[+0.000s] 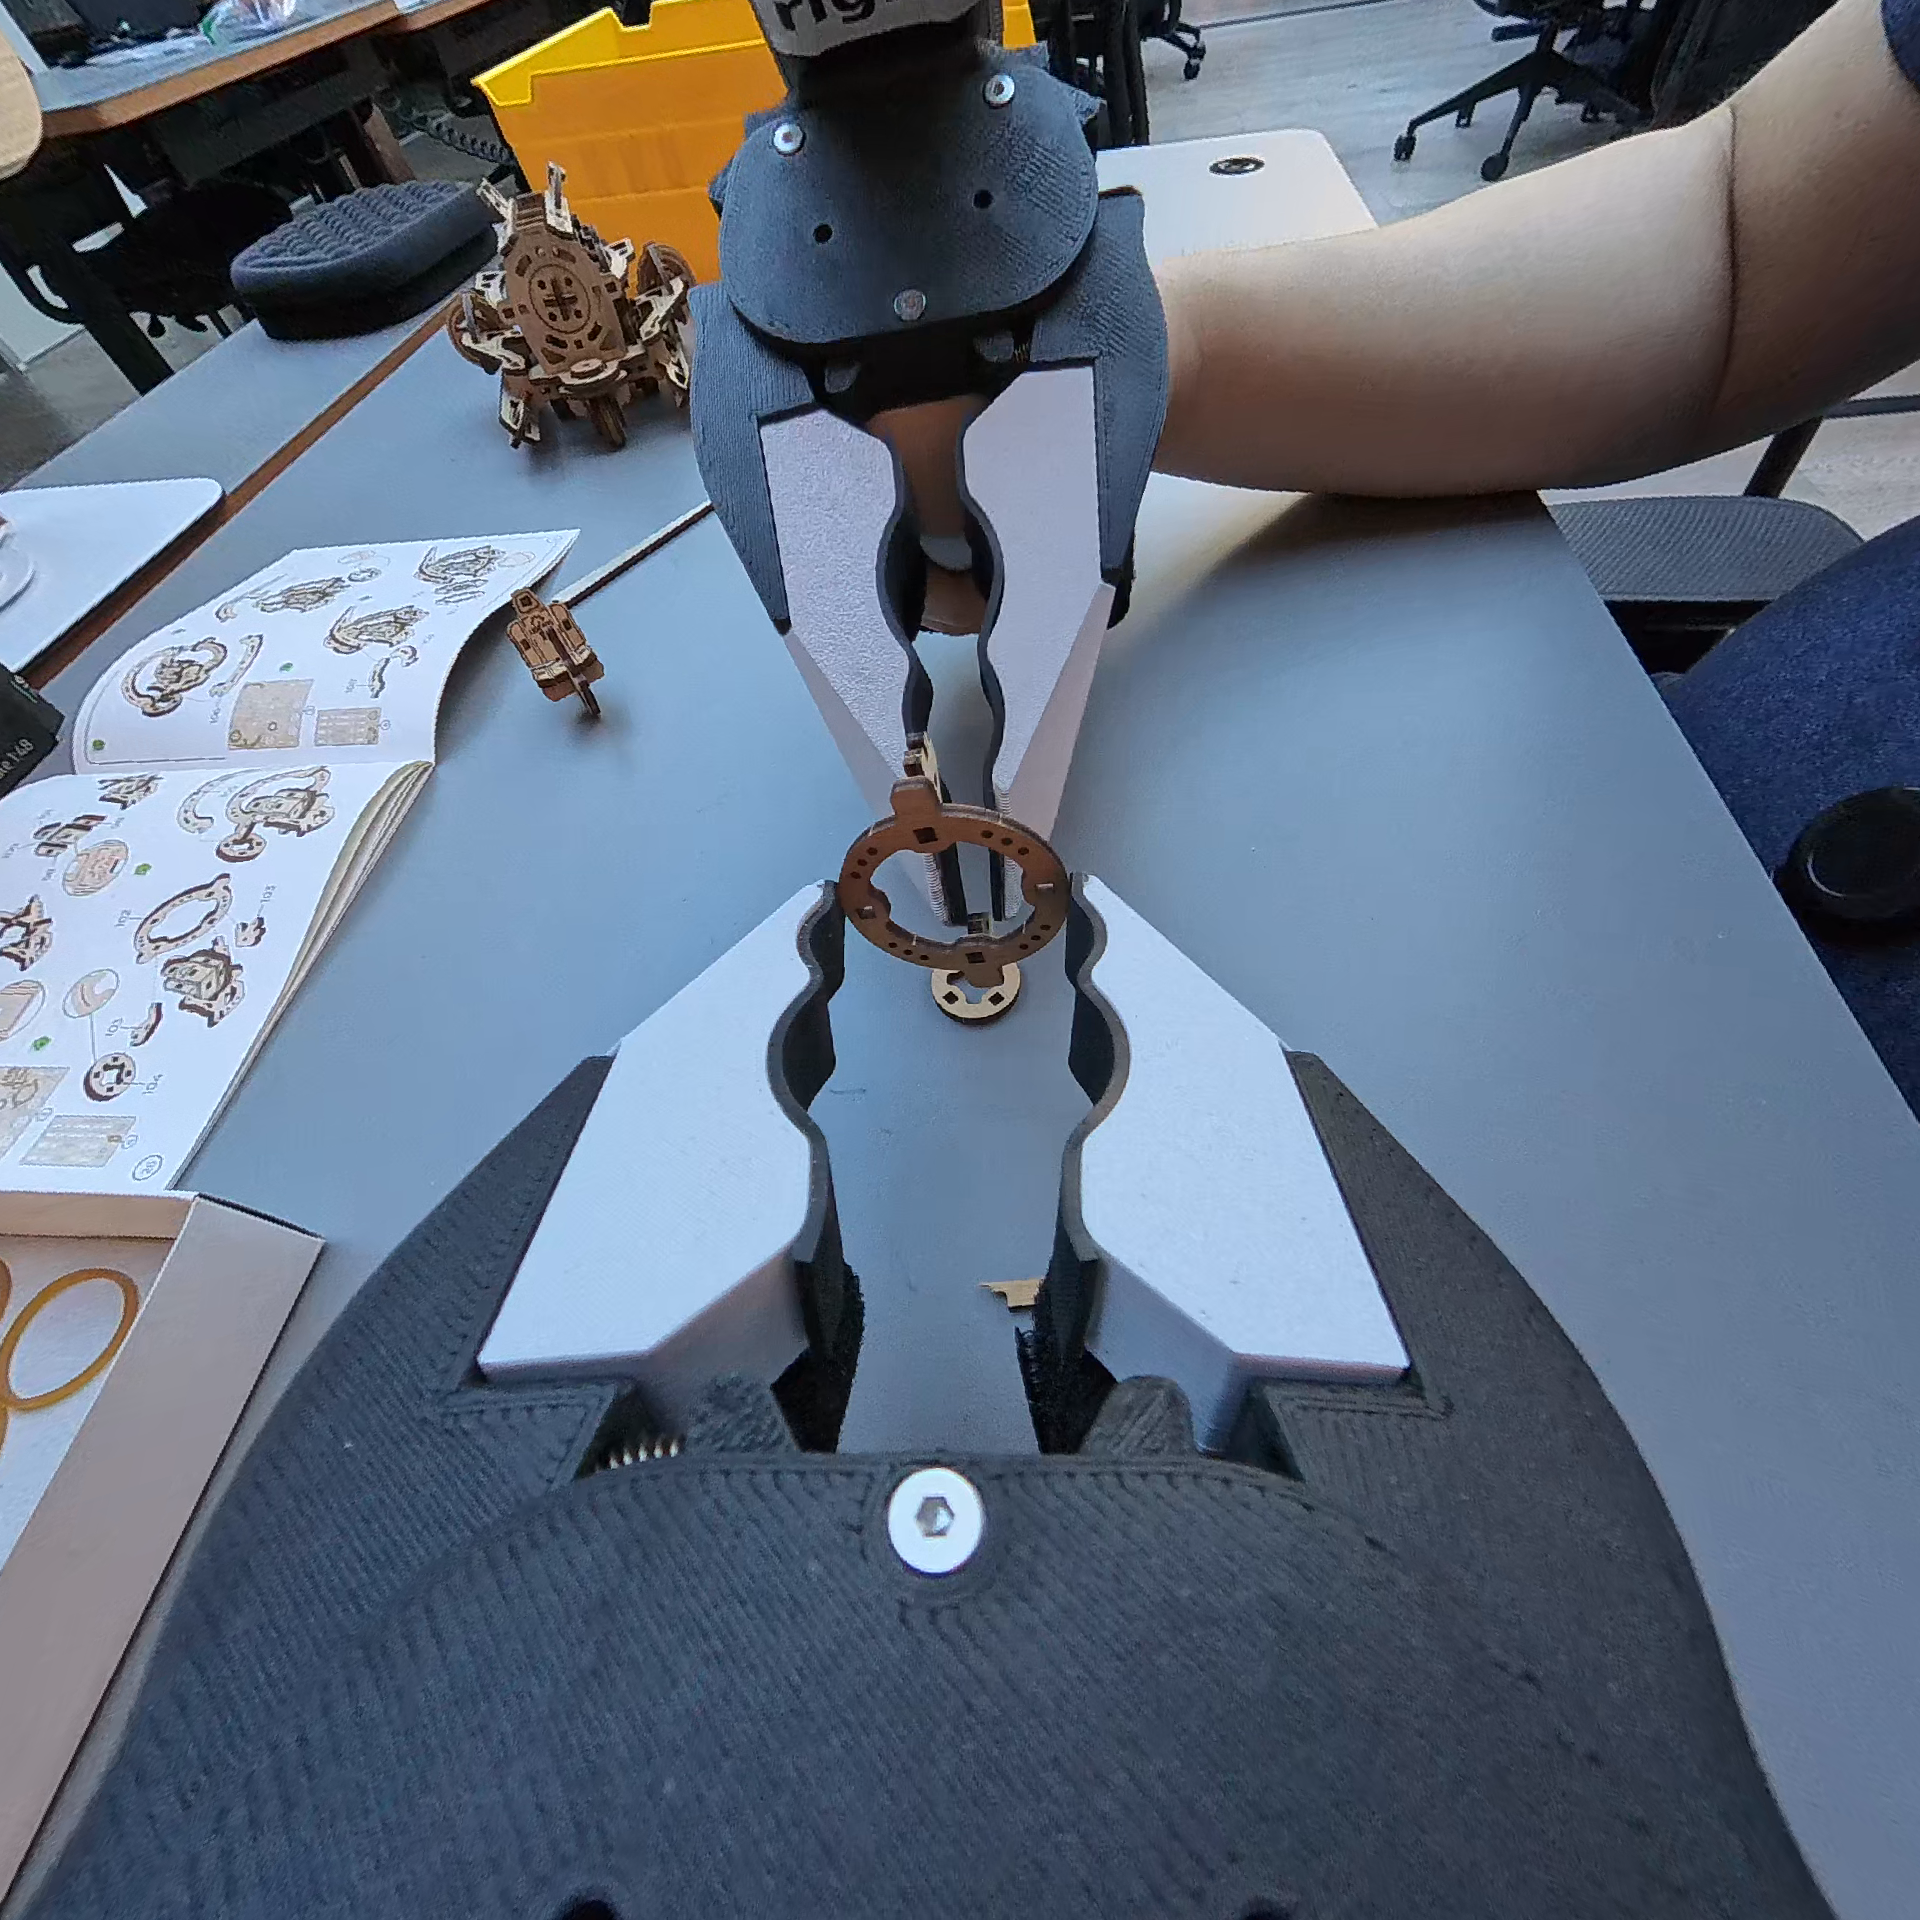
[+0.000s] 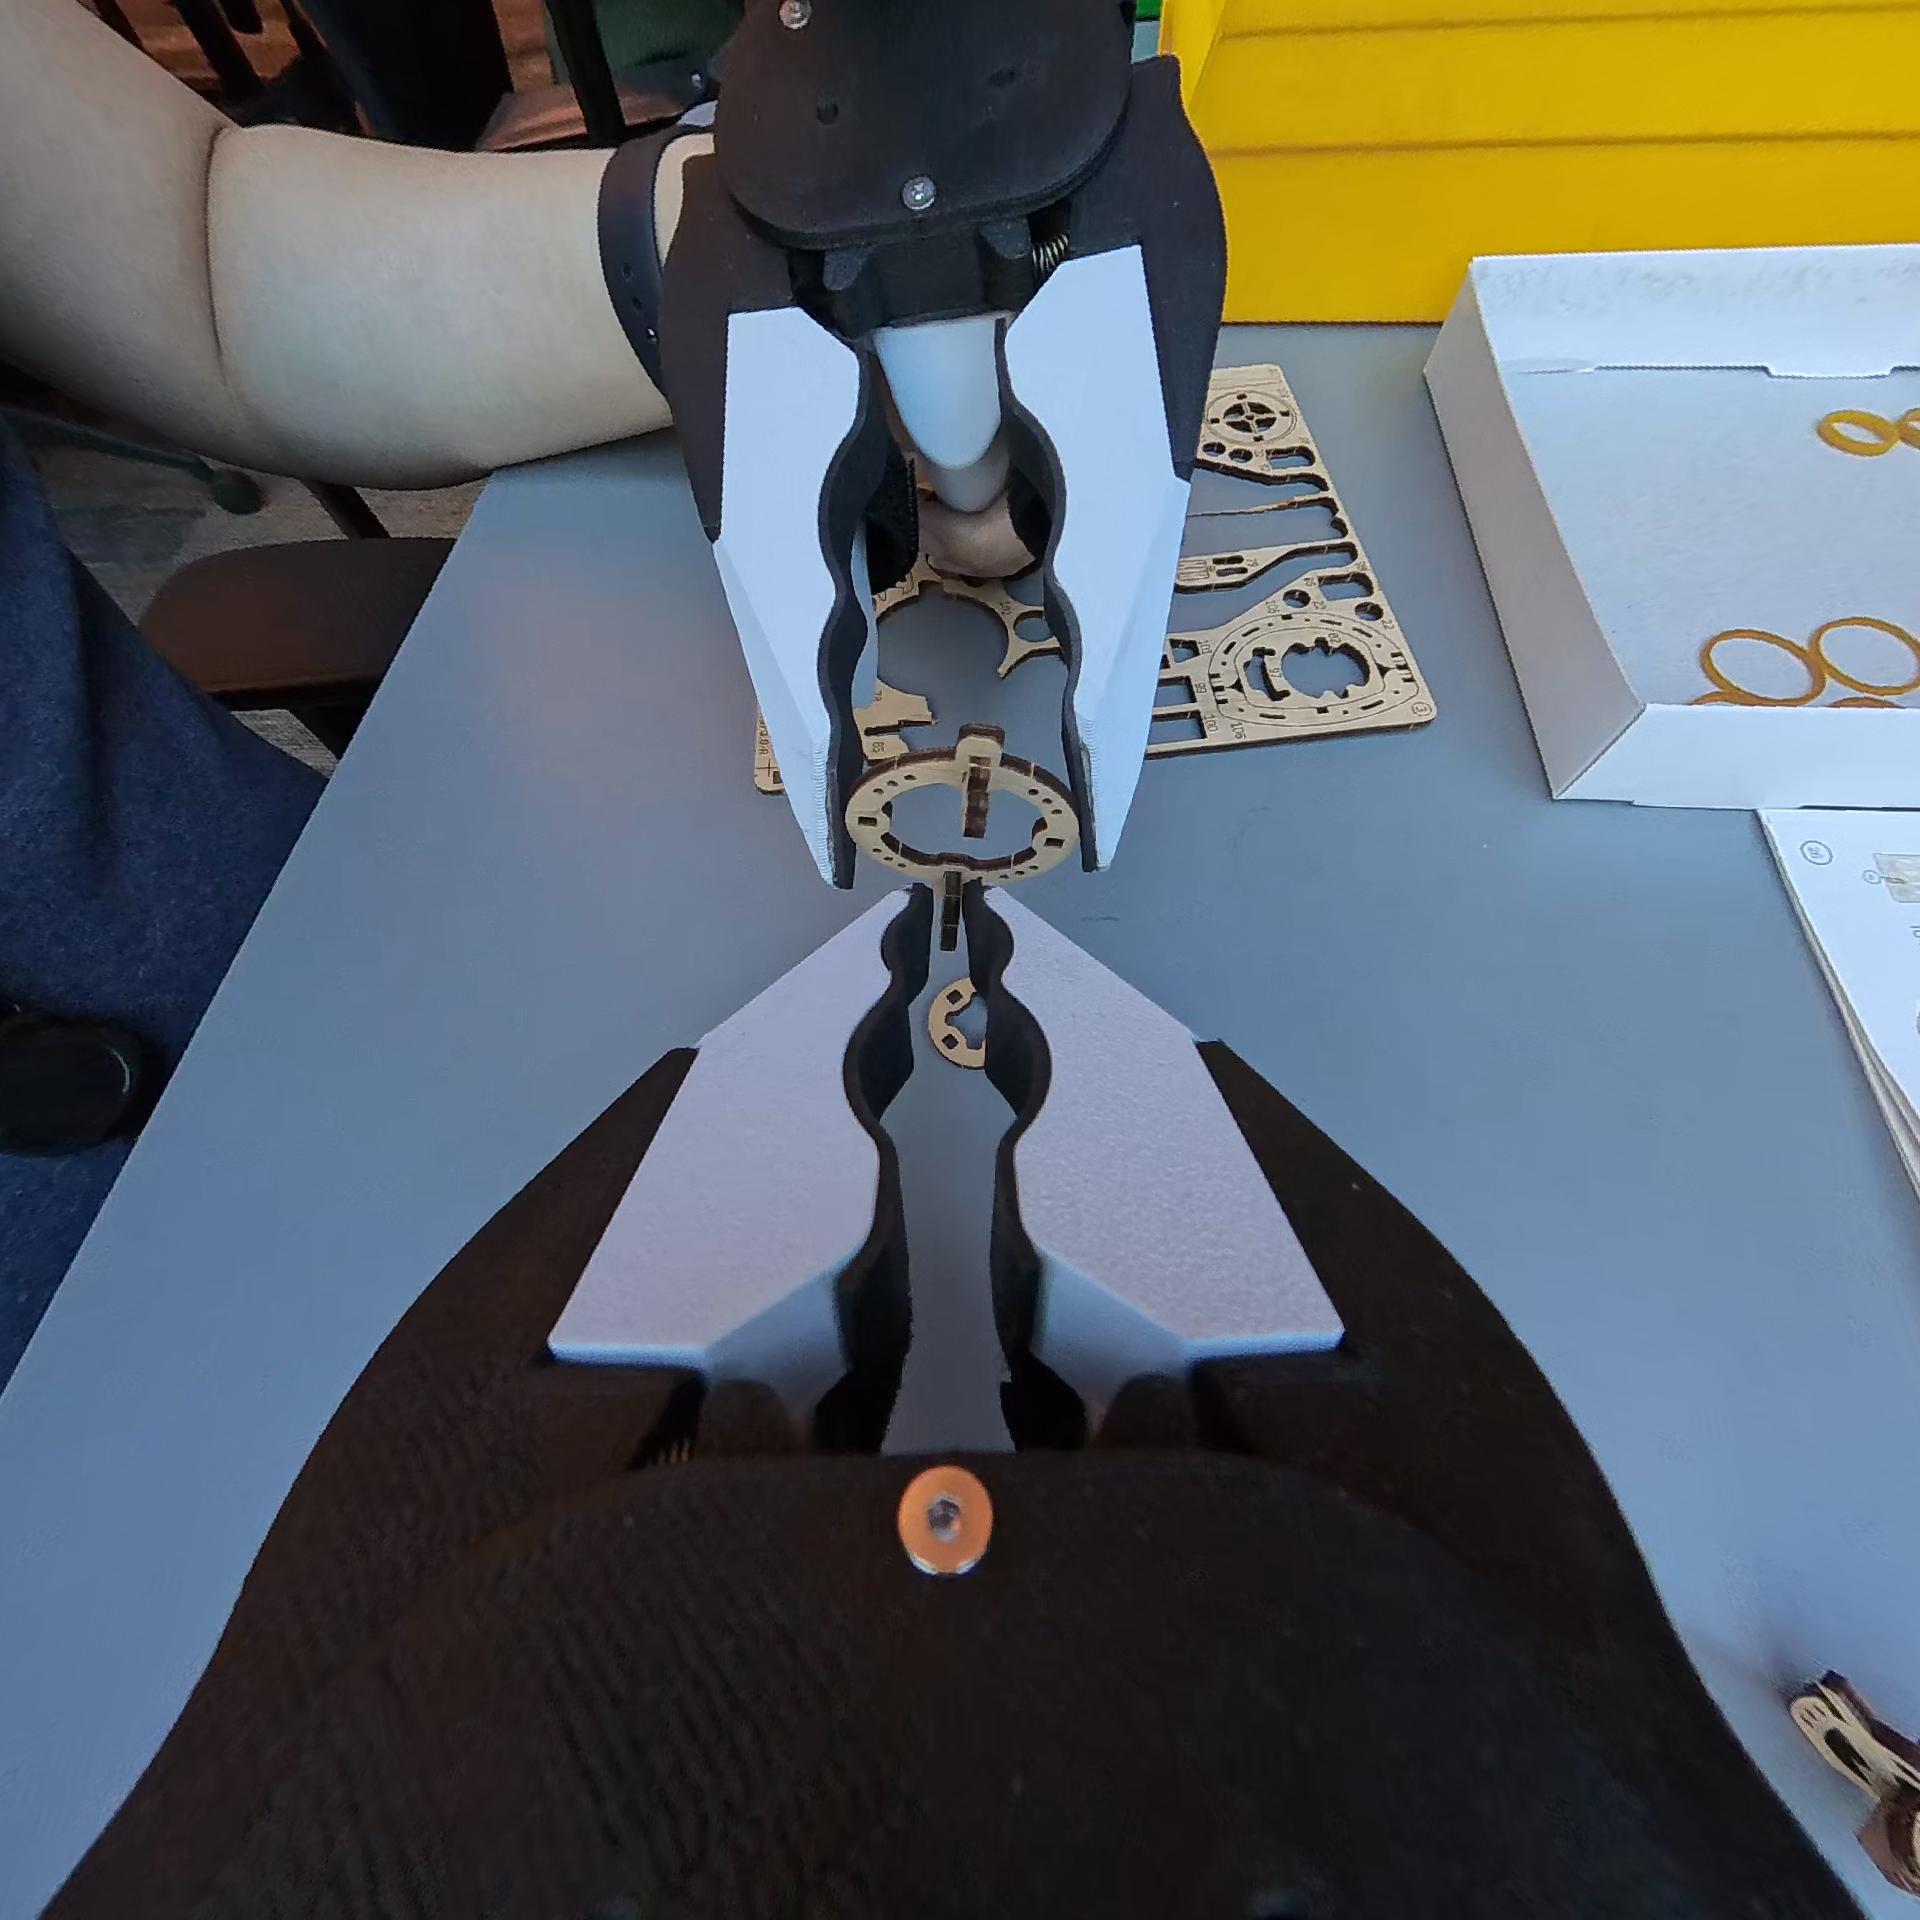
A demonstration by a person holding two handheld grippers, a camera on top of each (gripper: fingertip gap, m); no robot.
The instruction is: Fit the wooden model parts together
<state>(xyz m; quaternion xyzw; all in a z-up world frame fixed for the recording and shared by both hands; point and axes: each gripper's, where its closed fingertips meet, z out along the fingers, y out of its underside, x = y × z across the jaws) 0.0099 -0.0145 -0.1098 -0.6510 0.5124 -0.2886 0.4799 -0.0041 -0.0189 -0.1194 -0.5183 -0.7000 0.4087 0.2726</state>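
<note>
A wooden ring (image 1: 864, 883) with small holes stands upright above the grey table (image 1: 1351, 831). My left gripper (image 1: 951, 899) is shut on the ring's two sides; it also shows in the right wrist view (image 2: 961, 831) with the ring (image 2: 883, 808). A small wooden tab (image 2: 977, 790) sits in the ring's upper edge. My right gripper (image 2: 948, 904) is shut on a small wooden piece (image 2: 949, 914) that touches the ring's lower edge. In the left wrist view the right gripper (image 1: 966, 904) comes in from the far side. A small round wooden disc (image 1: 974, 1000) lies on the table below.
A finished wooden model (image 1: 571, 312), a small sub-assembly (image 1: 556, 649) and an open instruction booklet (image 1: 208, 831) lie to the left. A cut wooden parts sheet (image 2: 1299, 582), a white box with rubber bands (image 2: 1662, 520) and a yellow bin (image 2: 1558, 156) stand nearby. A person's forearms reach in. Only a small space, under 4 cm, lies between the two pairs of fingers. The right tips stand about 4 cm off the small round wooden disc (image 1: 974, 1000).
</note>
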